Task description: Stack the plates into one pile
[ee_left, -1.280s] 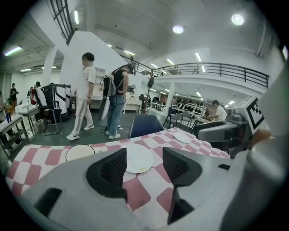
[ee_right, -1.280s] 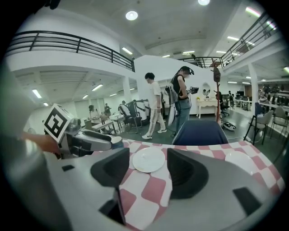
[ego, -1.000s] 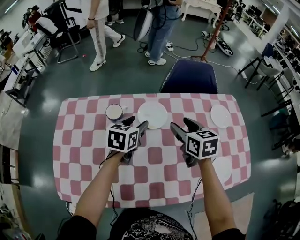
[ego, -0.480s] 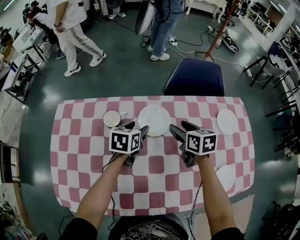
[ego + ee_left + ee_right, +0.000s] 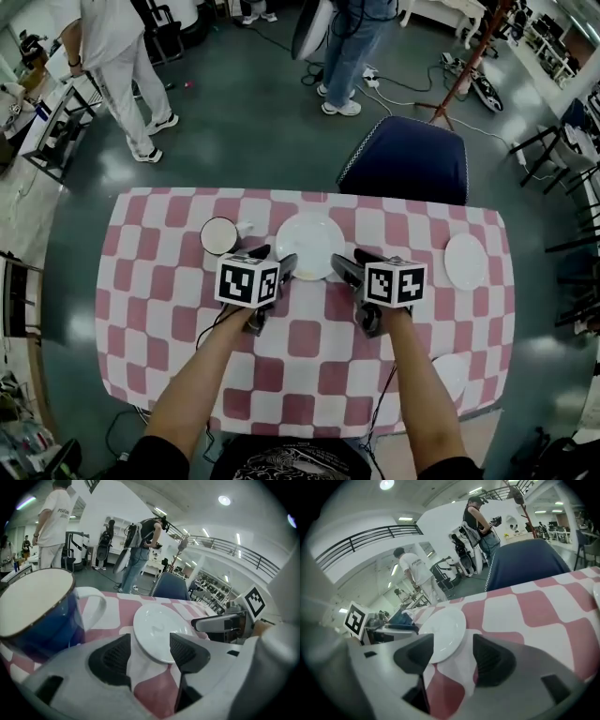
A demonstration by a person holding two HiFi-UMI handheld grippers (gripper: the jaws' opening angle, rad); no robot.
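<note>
Plate in the middle (image 5: pixel 309 246): flat on my checked table (image 5: pixel 169 309), just ahead of both tools.
Right plate (image 5: pixel 466 261), corner plate (image 5: pixel 451 375): well apart, so no pile yet.
Left gripper (image 5: pixel 274 258): jaws spread, empty, aimed at the middle plate's rim.
Right gripper (image 5: pixel 354 262): spread and empty too, I think to help lift.

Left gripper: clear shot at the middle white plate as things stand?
Probably yes. The left gripper has its jaws apart and empty, with the middle white plate just ahead and only tablecloth between. The blue mug sits off to its left; the right gripper is at the plate's other side.
</note>
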